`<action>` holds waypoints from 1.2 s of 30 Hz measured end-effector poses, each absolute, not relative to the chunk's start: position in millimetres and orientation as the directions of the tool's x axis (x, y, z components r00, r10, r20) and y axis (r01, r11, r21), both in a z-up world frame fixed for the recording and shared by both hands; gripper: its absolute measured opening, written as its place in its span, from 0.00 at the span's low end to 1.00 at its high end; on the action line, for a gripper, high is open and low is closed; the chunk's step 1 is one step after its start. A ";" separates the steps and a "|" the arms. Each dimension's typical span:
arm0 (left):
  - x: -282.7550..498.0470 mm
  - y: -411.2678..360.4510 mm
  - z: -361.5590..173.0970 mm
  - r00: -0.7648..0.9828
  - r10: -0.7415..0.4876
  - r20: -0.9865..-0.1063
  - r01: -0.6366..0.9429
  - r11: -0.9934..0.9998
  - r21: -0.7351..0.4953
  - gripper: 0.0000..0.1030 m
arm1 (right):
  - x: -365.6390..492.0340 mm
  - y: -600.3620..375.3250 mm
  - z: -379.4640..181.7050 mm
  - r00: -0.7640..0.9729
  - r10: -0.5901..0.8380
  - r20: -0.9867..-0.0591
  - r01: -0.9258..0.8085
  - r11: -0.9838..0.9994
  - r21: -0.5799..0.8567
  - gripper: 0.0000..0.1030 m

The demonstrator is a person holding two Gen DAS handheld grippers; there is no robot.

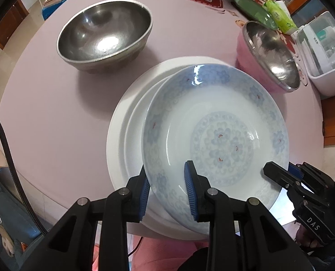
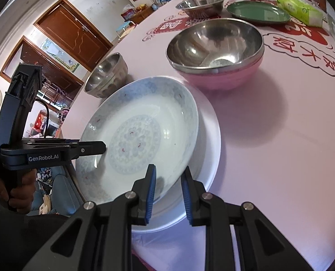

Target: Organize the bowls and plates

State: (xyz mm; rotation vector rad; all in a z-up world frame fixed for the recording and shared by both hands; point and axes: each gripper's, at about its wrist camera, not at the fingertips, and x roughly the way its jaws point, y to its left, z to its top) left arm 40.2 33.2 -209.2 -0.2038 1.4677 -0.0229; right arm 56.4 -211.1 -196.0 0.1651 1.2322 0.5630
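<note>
Left gripper (image 1: 167,189): pinches the near rim of the patterned plate (image 1: 215,135).
Right gripper (image 2: 168,192): clamps the same plate's near-right rim.
Plate: tilted, far edge lower, just over the white plate (image 1: 122,135) (contact unclear).
Beyond: steel bowl (image 1: 104,33), pink bowl (image 2: 221,76), apart.

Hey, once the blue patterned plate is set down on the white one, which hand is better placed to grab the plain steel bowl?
Left, probably. The plain steel bowl sits on the left gripper's side of the blue patterned plate; the right gripper would have to cross over it.
</note>
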 end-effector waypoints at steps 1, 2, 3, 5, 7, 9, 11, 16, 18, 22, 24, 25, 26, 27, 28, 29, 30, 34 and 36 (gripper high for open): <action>44.9 29.4 -212.5 0.096 -0.135 -0.986 -0.109 0.983 -0.146 0.26 | 56.7 -209.7 -196.6 0.210 0.487 -0.848 -0.315 0.855 0.413 0.21; 46.1 29.4 -214.8 0.091 -0.133 -0.987 -0.108 0.984 -0.143 0.26 | 57.0 -208.5 -197.3 0.206 0.483 -0.851 -0.314 0.856 0.410 0.21; 46.9 29.1 -218.0 0.082 -0.129 -0.988 -0.106 0.985 -0.138 0.26 | 57.0 -207.3 -198.2 0.202 0.478 -0.855 -0.312 0.859 0.407 0.22; 47.4 28.6 -221.6 0.076 -0.125 -0.989 -0.096 0.987 -0.132 0.26 | 57.6 -203.5 -198.7 0.205 0.464 -0.862 -0.318 0.864 0.390 0.22; 57.1 17.3 -225.1 0.073 -0.122 -0.990 -0.086 0.988 -0.128 0.26 | 55.4 -198.8 -199.0 0.207 0.442 -0.873 -0.325 0.873 0.365 0.22; 61.0 12.1 -228.4 0.062 -0.111 -0.992 -0.058 0.992 -0.115 0.27 | 53.5 -194.6 -200.2 0.204 0.423 -0.883 -0.325 0.880 0.347 0.22; 62.9 6.9 -232.2 0.052 -0.101 -0.993 -0.029 0.994 -0.103 0.30 | 51.9 -189.5 -202.0 0.202 0.403 -0.893 -0.316 0.890 0.330 0.24; 67.1 -8.8 -233.3 0.051 -0.102 -0.993 0.060 0.993 -0.099 0.39 | 51.7 -183.6 -201.7 0.231 0.347 -0.909 -0.271 0.920 0.283 0.25; 68.0 -13.7 -233.6 0.047 -0.103 -0.994 0.104 0.990 -0.097 0.39 | 50.2 -182.9 -202.0 0.246 0.331 -0.911 -0.234 0.932 0.275 0.25; 71.1 -21.4 -232.7 0.043 -0.120 -0.992 0.186 0.976 -0.110 0.42 | 44.5 -179.9 -201.8 0.272 0.296 -0.915 -0.169 0.951 0.258 0.27; 72.1 -22.3 -230.8 0.047 -0.134 -0.990 0.217 0.969 -0.121 0.46 | 41.6 -178.2 -201.2 0.280 0.289 -0.916 -0.145 0.955 0.258 0.31; 73.4 -23.8 -228.4 0.055 -0.140 -0.989 0.241 0.963 -0.123 0.49 | 39.1 -176.8 -200.6 0.288 0.281 -0.915 -0.125 0.959 0.255 0.32; 74.4 -24.8 -225.7 0.066 -0.143 -0.988 0.262 0.957 -0.121 0.52 | 37.7 -176.2 -199.8 0.294 0.276 -0.915 -0.112 0.961 0.254 0.33; 75.3 -25.9 -223.3 0.075 -0.146 -0.986 0.279 0.953 -0.119 0.53 | 36.4 -174.6 -199.2 0.302 0.270 -0.914 -0.095 0.963 0.253 0.35; 76.8 -26.8 -220.1 0.088 -0.149 -0.985 0.300 0.947 -0.116 0.56 | 35.4 -172.8 -198.8 0.309 0.263 -0.914 -0.080 0.965 0.250 0.36; 77.2 -26.1 -217.8 0.097 -0.151 -0.984 0.311 0.943 -0.114 0.58 | 34.0 -171.5 -198.1 0.317 0.253 -0.914 -0.065 0.967 0.246 0.38; 78.9 -26.6 -213.5 0.115 -0.158 -0.981 0.333 0.936 -0.112 0.58 | 32.6 -171.0 -197.0 0.324 0.244 -0.914 -0.052 0.969 0.240 0.39; 80.6 -30.1 -198.1 0.159 -0.179 -0.971 0.377 0.920 -0.108 0.58 | 26.7 -168.6 -192.0 0.356 0.219 -0.908 0.007 0.971 0.237 0.46; 82.0 -30.9 -190.9 0.176 -0.196 -0.965 0.397 0.911 -0.112 0.59 | 21.8 -171.3 -183.3 0.395 0.201 -0.896 0.024 0.973 0.229 0.54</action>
